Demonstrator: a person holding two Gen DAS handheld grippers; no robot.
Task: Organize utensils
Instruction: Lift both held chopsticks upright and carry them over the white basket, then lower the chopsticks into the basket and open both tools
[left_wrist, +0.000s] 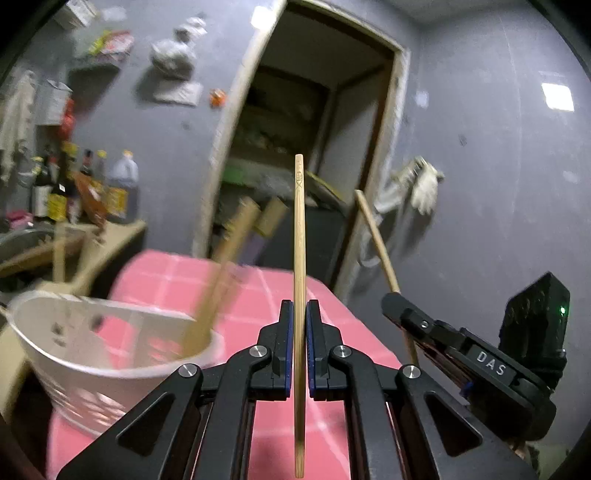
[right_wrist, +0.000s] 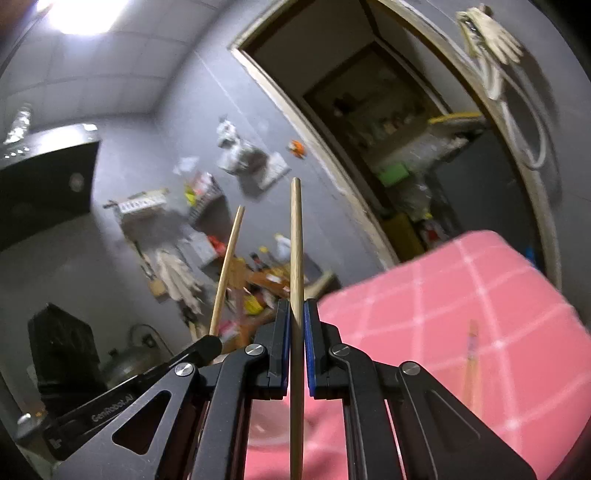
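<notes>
Left gripper (left_wrist: 299, 310) clamps upright chopstick (left_wrist: 299, 258) above pink table (left_wrist: 258, 295). Right gripper (right_wrist: 296, 310) clamps second chopstick (right_wrist: 296, 258). White holder (left_wrist: 92, 350), left on table, holds blurred wooden utensils (left_wrist: 221, 266).

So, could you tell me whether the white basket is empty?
Not empty: the white basket on the pink table holds blurred wooden utensils leaning out over its rim.

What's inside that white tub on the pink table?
The white tub holds wooden utensils, leaning and sticking out above its rim, blurred. Its wall hides their lower ends and anything else at the bottom.
</notes>
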